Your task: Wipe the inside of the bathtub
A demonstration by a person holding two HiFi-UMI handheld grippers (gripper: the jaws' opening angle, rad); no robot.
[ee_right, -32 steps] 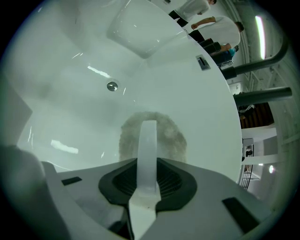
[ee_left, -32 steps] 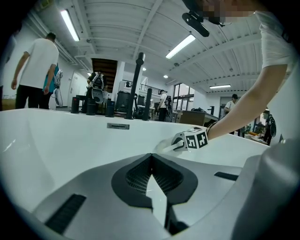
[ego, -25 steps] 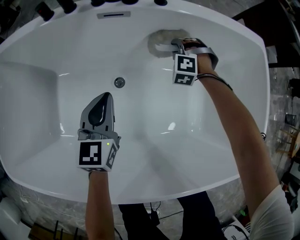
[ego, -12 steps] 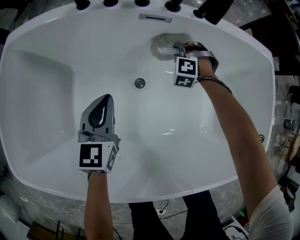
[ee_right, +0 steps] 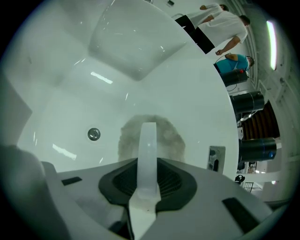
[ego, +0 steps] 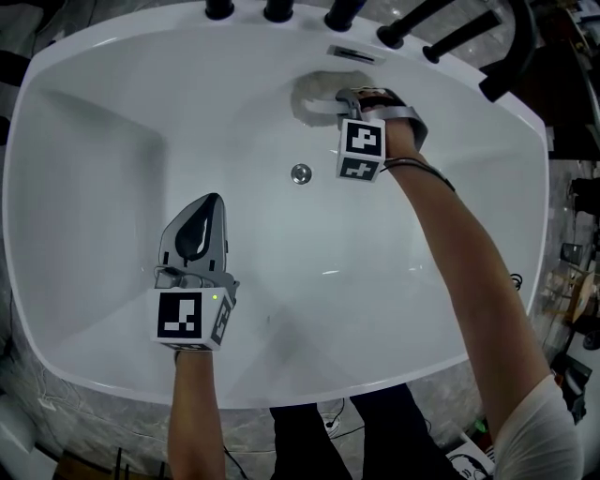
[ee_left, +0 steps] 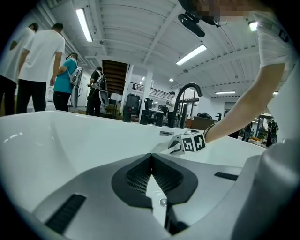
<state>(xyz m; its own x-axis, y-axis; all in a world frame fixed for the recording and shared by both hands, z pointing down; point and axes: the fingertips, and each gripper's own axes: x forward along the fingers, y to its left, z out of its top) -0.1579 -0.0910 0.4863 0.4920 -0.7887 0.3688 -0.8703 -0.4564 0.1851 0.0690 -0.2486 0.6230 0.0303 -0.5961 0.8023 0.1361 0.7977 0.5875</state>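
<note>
We clamp our right gripper (ee_right: 148, 165) on the stiff-looking handle (ee_right: 148, 136) of a seemingly soft, light grey pad (ee_right: 172, 140), flat against the slick bathtub (ego: 103, 178)'s far wall; our left gripper (ego: 211, 202) hovers closed, empty.

1. The place was a large open hall, more a workshop or showroom than a home bathroom. A high white ribbed ceiling (ee_left: 140, 33) with long strip lights (ee_left: 85, 24) filled the top of the left gripper view.
2. Several people in white and teal T-shirts (ee_left: 42, 56) stood at that view's upper left, beside a dark staircase (ee_left: 115, 75) near centre.
3. The white oval bathtub (ego: 84, 187) stood over a grey marble-patterned surface (ego: 56, 412) at the head view's lower left, with loose cables (ego: 319, 417) along the bottom edge.
4. Black tap fittings (ego: 272, 9) lined the head view's top edge.
</note>
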